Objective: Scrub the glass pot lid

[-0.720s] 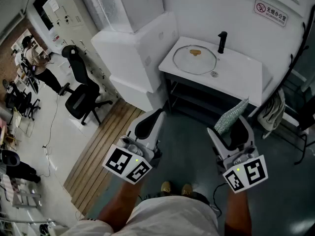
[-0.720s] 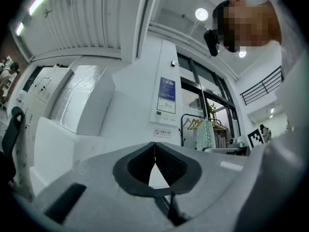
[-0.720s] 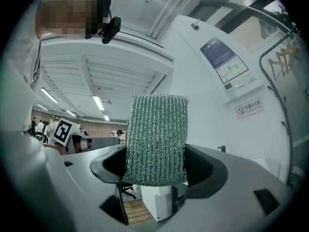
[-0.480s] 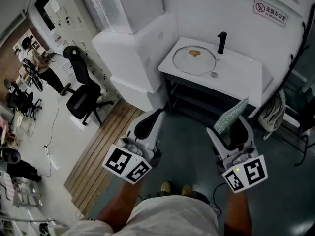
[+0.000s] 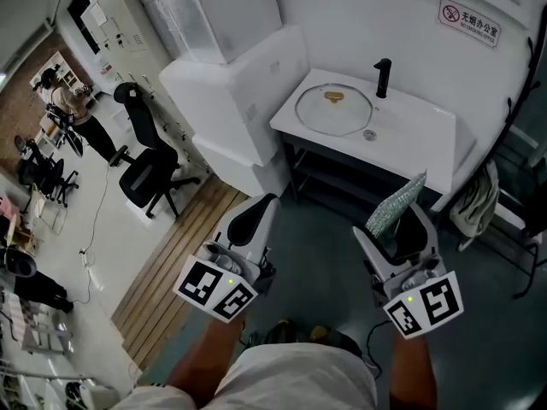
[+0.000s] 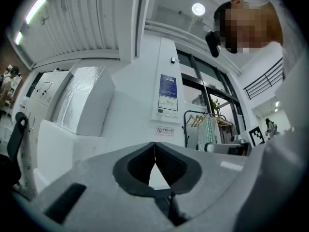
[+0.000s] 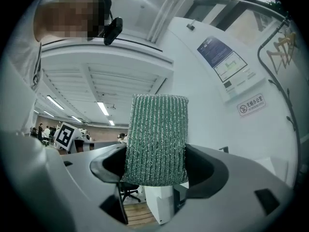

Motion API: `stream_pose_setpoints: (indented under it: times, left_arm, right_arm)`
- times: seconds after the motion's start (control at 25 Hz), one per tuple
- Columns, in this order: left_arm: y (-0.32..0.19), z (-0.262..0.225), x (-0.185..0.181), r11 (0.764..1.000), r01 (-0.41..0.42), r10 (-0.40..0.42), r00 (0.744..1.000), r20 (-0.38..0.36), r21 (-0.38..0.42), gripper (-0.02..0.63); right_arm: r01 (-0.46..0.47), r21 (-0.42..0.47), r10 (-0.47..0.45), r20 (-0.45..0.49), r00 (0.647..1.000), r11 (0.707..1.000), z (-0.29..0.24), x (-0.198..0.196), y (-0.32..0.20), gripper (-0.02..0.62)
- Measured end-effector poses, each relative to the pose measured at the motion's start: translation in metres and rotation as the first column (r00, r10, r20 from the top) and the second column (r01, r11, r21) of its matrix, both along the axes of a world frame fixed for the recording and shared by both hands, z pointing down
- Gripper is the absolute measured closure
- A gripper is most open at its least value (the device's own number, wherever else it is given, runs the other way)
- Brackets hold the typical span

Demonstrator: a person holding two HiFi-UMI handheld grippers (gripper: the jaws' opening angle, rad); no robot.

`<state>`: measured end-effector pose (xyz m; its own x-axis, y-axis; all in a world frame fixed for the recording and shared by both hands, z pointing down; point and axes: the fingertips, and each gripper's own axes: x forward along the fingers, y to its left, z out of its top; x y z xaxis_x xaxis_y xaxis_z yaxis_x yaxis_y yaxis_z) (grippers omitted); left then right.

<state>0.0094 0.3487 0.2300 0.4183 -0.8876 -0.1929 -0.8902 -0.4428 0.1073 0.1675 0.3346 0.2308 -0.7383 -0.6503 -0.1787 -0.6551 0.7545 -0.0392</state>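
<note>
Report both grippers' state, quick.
Left gripper: shut, nothing between the jaws.
Right gripper: shut on the green scouring pad, which stands up out of the jaws.

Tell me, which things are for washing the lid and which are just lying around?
For the job:
glass pot lid
green scrub pad, held in the right gripper
sink
black tap

Just lying about:
office chair
white foam boxes
wall sign
</note>
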Motion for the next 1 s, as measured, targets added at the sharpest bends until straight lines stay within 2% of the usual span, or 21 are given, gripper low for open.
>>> stream_pose_setpoints:
  times: [0.2, 0.48, 0.72, 1.0]
  left_arm:
    - [-0.008, 0.005, 0.003, 0.999, 0.032, -0.032, 0.999, 0.004, -0.004, 0.591]
    - [-0.035, 0.002, -0.012, 0.999, 0.053, -0.053, 0.999, 0.006, -0.004, 0.591]
    - [-0.088, 0.007, -0.032, 0.999, 0.04, -0.04, 0.999, 0.003, 0.006, 0.591]
    - [-0.168, 0.007, -0.074, 1.0, 0.007, -0.007, 1.0, 0.015, 0.007, 0.591]
  right_arm:
    - [0.022, 0.001, -0.022, -0.013, 1.0, 1.0, 0.005, 0.007, -0.012, 0.247]
    - [0.024, -0.012, -0.024, -0.024, 0.999, 1.0, 0.004, 0.001, -0.04, 0.247]
    - [0.0, -0.01, -0.001, -0.052, 0.999, 1.0, 0.006, -0.017, -0.089, 0.247]
    - [-0.035, -0.024, 0.033, -0.077, 0.996, 0.999, 0.004, -0.061, -0.161, 0.246]
